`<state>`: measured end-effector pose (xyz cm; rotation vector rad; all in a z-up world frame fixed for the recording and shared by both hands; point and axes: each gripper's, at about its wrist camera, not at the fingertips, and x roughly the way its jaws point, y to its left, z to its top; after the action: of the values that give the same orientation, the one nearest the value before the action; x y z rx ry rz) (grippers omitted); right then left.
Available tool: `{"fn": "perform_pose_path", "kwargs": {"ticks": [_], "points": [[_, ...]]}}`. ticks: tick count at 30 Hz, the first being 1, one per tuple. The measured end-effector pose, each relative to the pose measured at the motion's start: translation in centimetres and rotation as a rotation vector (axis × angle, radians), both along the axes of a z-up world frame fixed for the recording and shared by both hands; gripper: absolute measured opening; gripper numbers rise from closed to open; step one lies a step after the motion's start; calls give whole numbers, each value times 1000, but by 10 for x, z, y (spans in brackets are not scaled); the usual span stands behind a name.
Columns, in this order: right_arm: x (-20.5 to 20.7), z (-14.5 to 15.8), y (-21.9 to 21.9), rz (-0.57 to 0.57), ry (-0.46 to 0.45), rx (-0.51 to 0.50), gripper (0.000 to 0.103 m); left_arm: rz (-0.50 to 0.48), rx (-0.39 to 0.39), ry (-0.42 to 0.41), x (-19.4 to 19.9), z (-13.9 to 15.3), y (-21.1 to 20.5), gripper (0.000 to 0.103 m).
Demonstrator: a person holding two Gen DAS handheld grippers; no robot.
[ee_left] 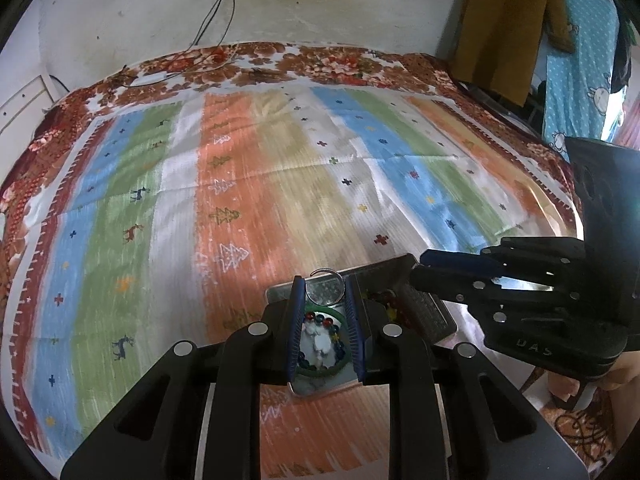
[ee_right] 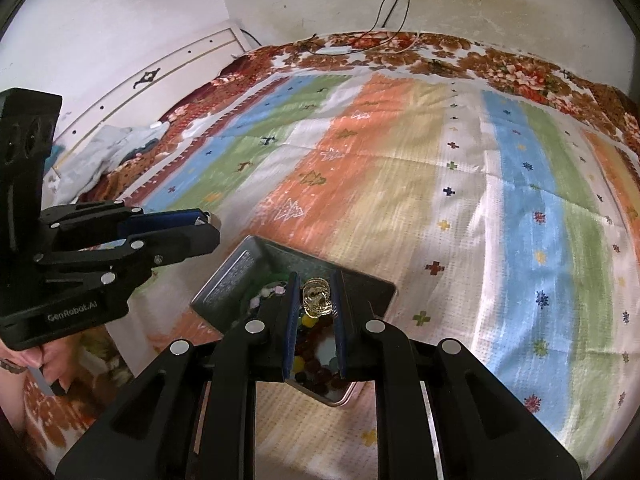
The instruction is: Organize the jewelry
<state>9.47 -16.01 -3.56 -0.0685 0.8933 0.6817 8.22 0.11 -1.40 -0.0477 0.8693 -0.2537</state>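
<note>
Left gripper point(ee_left: 323, 296) pinches a silver ring point(ee_left: 325, 289) — above the metal tin point(ee_left: 424, 308). Right gripper point(ee_right: 316, 296) clamps a gold chain point(ee_right: 316, 297) — over that tin's beads point(ee_right: 312, 360).

Striped cloth point(ee_left: 280, 184) over floral bedspread point(ee_left: 332, 60) — black cables point(ee_left: 216, 12) down the wall point(ee_left: 120, 8)

Each fisheye sits just behind its own fingers and looks steeply down and forward across the striped bedspread point(ee_left: 280, 168) towards the far wall point(ee_left: 320, 12). The left wrist view sees the right gripper point(ee_left: 424, 270) at its right edge, and the right wrist view sees the left gripper point(ee_right: 210, 226) at its left. Both close views share the metal tin point(ee_right: 228, 276), its contents somewhat blurred.
</note>
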Motion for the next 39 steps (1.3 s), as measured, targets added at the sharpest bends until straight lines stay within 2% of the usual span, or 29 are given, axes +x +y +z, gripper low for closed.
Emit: {"fn": "perform_pose_path", "kwargs": {"ticks": [5,6,7,8,9,10,15,23,25,33,39], "points": [[0,-3,2,16,9,-12,16,3,-3,3,-2,-1,0,20],[0,-4,2,18,13,-12,17,2,-1,4,-2,-1,0,24],[0,-4,2,19,13,-12,19,2,-4,8,-2,-1,0,31],[-1,-4,1,16,12,-13,24,5,-11,8,-4,0,1,33],[-2,-3,-1,8,9,-10,35,7,-17,7,-3,1,2,35],[-3,-2,-3,3,7,-7,38,13,-24,4,-3,2,4,38],[-6,-2,-13,-27,12,-1,44,62,-45,6,-2,4,16,41],[-16,2,-26,-60,-16,2,53,73,-41,12,-15,3,18,57],[-20,2,-29,-63,-23,-2,58,75,-46,18,-20,2,19,60],[-40,12,-42,-62,-57,60,74,84,-9,-34,-50,4,14,82],[-53,13,-50,-88,-89,46,82,82,48,-57,-62,2,2,91]]}}
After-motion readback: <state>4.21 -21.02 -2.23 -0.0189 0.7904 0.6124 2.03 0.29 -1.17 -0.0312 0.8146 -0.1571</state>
